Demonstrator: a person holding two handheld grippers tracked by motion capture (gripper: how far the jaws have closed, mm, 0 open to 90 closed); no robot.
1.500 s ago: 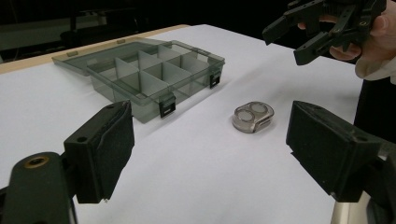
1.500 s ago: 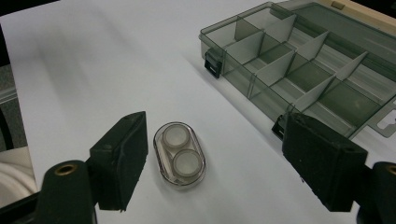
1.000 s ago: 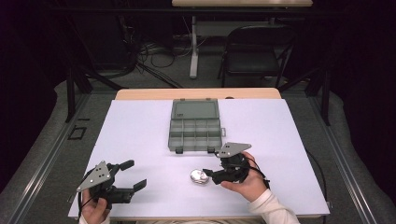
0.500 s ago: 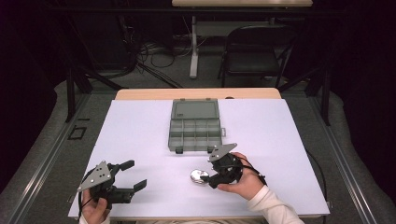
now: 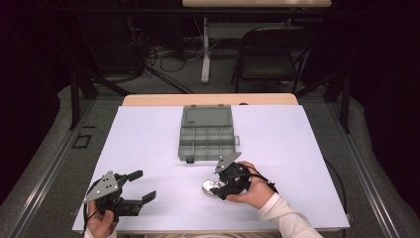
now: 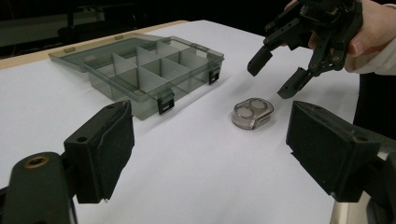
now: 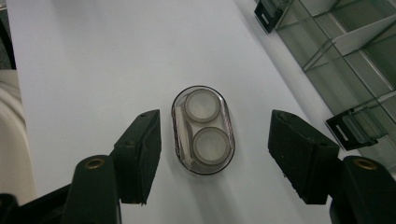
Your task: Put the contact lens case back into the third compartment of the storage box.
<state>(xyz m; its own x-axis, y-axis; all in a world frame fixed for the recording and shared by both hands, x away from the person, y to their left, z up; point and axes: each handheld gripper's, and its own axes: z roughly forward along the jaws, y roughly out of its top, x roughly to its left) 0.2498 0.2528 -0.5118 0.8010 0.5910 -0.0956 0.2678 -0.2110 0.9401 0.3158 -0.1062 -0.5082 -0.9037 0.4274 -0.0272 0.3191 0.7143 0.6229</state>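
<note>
On the white table (image 5: 148, 134) a small clear oval case (image 7: 202, 129) with two round white discs inside lies flat near the front, toward the right of centre, just in front of an open grey compartment box (image 5: 207, 134). The box sits at the middle of the table with its lid folded back away from the person and its dividers showing; its two dark latches face the case. The right gripper (image 5: 223, 187), held in the person's right hand (image 5: 255, 191), hovers over the case with its jaws spread wide, one on each side of the case's long sides, and neither pad touches it; in the right gripper view both pads stand well clear of the plastic rim, and nothing is held. In the left gripper view the same gripper (image 6: 285, 70) hangs above and just beyond the case (image 6: 252, 113), tilted downward. The left gripper (image 5: 141, 186), in the left hand (image 5: 101, 223) at the front left corner of the table, is well apart from the case and the box, its jaws also wide open and empty, pointing toward the right
</note>
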